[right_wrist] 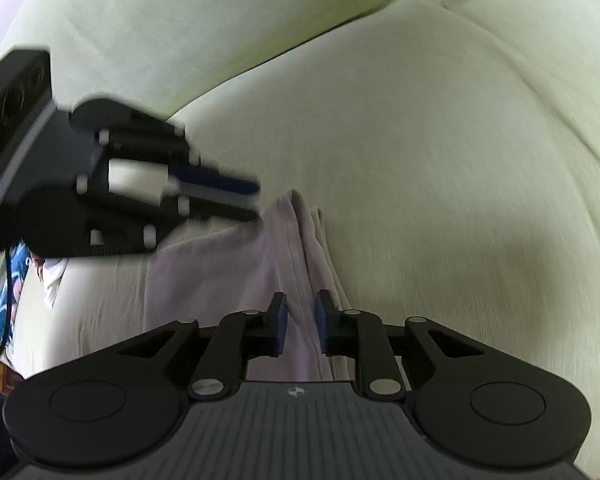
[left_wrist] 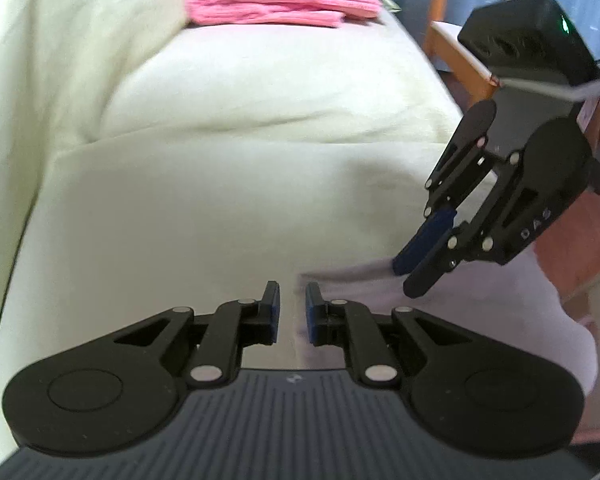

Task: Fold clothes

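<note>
Sofa fills both my views, pale yellow-green cover, seat cushions and backrest. On the near seat cushion lies the pale lilac-white garment, bunched into a ridge of folds that runs toward my right gripper. Its fingers are spread a little, and the ridge of cloth passes between the blue pads; I cannot tell if they touch it. From the left wrist view the right gripper tilts down with its tips at the garment's edge. My left gripper hovers low over the cushion at the garment's edge, fingers parted with a narrow gap, nothing between them. Far back on the sofa sits a folded pink stack. Wooden chair frame stands beyond the sofa on the right.
</note>
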`<act>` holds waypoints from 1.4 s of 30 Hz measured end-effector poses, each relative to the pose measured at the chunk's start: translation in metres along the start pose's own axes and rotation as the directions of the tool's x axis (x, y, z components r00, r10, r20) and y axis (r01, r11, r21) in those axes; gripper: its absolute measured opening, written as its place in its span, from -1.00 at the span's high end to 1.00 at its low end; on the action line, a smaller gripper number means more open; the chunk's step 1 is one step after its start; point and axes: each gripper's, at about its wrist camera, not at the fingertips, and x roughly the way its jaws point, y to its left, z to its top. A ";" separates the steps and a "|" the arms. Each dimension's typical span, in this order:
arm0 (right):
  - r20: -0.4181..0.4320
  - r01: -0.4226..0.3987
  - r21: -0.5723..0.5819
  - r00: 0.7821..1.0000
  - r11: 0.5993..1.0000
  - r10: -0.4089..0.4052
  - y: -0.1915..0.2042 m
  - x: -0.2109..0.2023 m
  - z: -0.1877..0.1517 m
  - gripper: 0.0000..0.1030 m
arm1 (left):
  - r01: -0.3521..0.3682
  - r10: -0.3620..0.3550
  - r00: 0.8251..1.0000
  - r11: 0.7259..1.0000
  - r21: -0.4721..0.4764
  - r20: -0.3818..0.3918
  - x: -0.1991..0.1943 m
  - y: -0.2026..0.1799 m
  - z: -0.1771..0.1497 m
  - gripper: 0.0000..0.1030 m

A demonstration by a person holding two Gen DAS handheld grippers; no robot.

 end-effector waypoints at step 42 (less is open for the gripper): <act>0.122 0.288 0.306 0.934 0.908 -0.337 0.013 -0.083 -0.118 0.32 | 0.101 -0.096 0.994 0.987 0.123 -0.047 0.036 0.001 0.010 0.93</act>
